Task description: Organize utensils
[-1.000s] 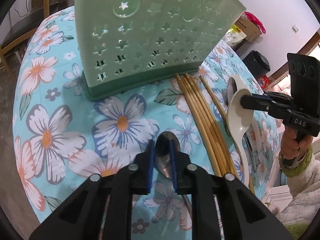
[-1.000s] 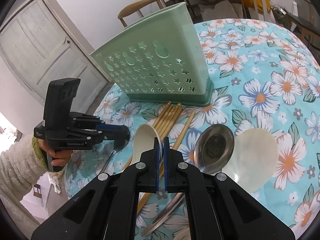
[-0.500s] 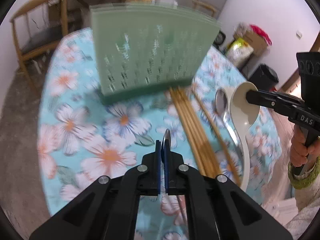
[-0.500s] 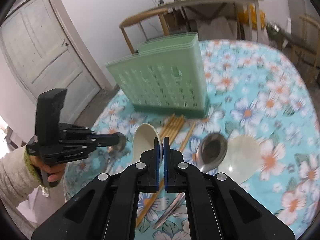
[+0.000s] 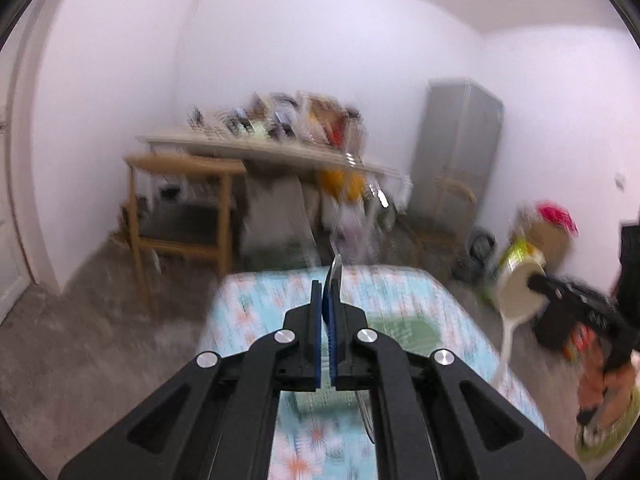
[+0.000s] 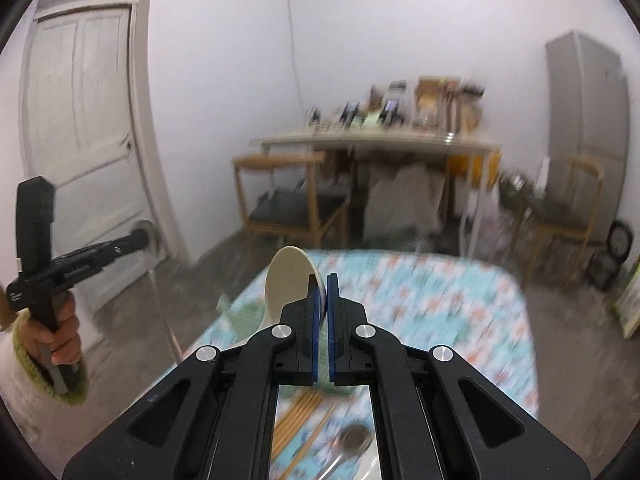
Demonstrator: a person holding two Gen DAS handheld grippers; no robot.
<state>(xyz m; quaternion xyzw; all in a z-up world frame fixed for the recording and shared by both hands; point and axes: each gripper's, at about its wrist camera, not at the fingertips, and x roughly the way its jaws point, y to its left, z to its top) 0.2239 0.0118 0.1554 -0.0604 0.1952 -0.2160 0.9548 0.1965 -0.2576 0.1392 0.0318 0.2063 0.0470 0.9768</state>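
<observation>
Left tongs point(image 5: 329, 280): clenched edge-on upon the bowl of a shiny metal spoon point(image 5: 335, 272), held above the round surface with turquoise floral cloth point(image 5: 404, 292).

Right tongs point(image 6: 322, 285): clenched on the rim of a cream plastic soup spoon point(image 6: 286, 280), its handle hanging down, raised over the same surface.

Pale green perforated plastic utensil holder point(image 5: 400, 330): stands on the surface below both tongs, blurred.

Bamboo chopsticks point(image 6: 298, 416) and a second metal spoon point(image 6: 352, 438): lying on the surface, seen between the right tongs' arms.
</observation>
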